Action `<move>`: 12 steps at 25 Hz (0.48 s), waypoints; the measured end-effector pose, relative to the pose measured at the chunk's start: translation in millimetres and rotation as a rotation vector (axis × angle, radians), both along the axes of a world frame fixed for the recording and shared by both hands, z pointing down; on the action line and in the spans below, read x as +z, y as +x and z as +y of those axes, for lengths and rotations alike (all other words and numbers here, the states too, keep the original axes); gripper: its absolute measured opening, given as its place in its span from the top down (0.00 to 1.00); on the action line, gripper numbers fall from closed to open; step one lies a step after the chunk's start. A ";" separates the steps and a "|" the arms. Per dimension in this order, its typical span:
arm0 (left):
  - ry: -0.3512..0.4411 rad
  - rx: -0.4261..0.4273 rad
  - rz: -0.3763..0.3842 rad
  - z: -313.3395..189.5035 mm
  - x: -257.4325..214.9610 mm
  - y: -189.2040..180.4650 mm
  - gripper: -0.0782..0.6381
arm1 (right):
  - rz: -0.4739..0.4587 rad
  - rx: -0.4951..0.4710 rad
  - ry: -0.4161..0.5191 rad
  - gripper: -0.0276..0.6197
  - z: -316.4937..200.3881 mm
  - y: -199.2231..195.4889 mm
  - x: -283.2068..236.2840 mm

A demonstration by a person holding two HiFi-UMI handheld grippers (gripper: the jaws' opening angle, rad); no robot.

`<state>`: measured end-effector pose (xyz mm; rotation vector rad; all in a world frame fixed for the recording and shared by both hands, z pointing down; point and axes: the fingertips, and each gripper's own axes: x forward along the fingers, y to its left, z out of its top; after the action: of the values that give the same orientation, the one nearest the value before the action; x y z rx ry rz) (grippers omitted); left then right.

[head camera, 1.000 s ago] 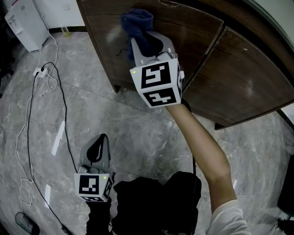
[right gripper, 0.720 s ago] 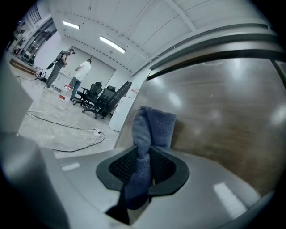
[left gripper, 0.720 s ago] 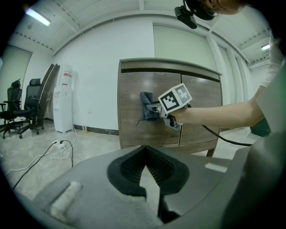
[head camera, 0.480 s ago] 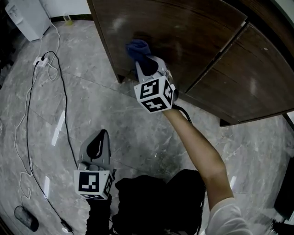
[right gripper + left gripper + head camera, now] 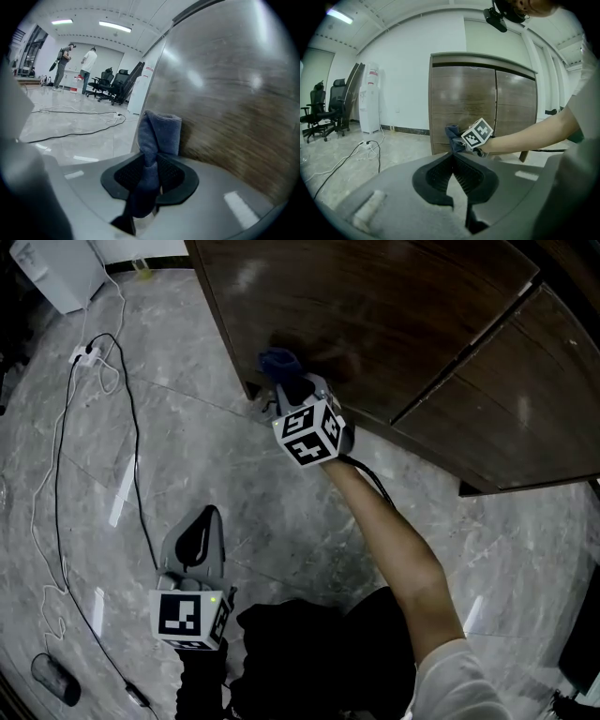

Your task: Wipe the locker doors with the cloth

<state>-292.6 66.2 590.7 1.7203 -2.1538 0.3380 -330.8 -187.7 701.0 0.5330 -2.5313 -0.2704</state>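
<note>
Right gripper (image 5: pixel 292 390) is pinching the cloth (image 5: pixel 278 362) and holding it against the door (image 5: pixel 375 306), low, near its left edge.

The only print in sight is a red label on the white dispenser (image 5: pixel 370 101), far ahead and to the left of the left gripper (image 5: pixel 208 521), and it is too small to read. The cloth is running lengthwise along the right gripper's jaws, passing between the pads and sticking out ahead of the tips. Its blunt, folded end is lying on the wood just in front of them. It is dark blue, nappy towelling, bunched into a thick roll. The left gripper is hanging well behind the right one, over the floor (image 5: pixel 281 512), with its jaws pressed together on nothing.
</note>
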 end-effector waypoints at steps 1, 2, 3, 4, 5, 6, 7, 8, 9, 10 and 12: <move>0.001 -0.001 -0.001 0.0 -0.3 -0.7 0.89 | 0.006 -0.004 -0.005 0.82 0.2 -2.2 4.4; 0.002 -0.004 -0.002 0.0 -0.7 -1.9 0.89 | 0.008 -0.004 -0.011 0.82 0.0 -4.2 7.1; 0.003 -0.008 -0.003 0.0 -1.1 -3.4 0.89 | 0.005 0.000 -0.019 0.82 -0.5 -6.2 7.9; 0.006 -0.011 -0.004 0.1 -1.3 -4.8 0.89 | -0.001 0.004 -0.028 0.82 -1.1 -8.1 6.6; 0.007 -0.014 -0.004 0.5 -1.2 -5.8 0.89 | -0.011 0.006 -0.034 0.82 -1.5 -9.9 3.0; 0.006 -0.017 -0.002 1.5 -0.6 -6.2 0.89 | -0.023 0.006 -0.035 0.82 -1.2 -11.1 -2.8; 0.003 -0.018 0.002 3.2 0.3 -6.1 0.89 | -0.037 0.002 -0.031 0.82 -0.3 -11.8 -10.3; 0.000 -0.019 0.005 4.8 1.4 -5.9 0.89 | -0.051 -0.004 -0.022 0.82 0.7 -12.1 -19.5; -0.001 -0.020 0.008 6.2 2.6 -5.7 0.89 | -0.063 -0.010 -0.011 0.82 1.6 -12.5 -30.5; 0.002 -0.018 0.009 7.3 3.9 -5.7 0.89 | -0.075 -0.015 0.004 0.82 2.3 -13.1 -43.2; 0.013 -0.013 0.007 8.2 4.1 -6.0 0.89 | -0.101 -0.024 0.037 0.82 2.9 -15.6 -73.8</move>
<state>-298.7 74.4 594.8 1.7116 -2.1657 0.3142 -346.3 -184.8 627.2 0.5432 -2.6366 -0.3067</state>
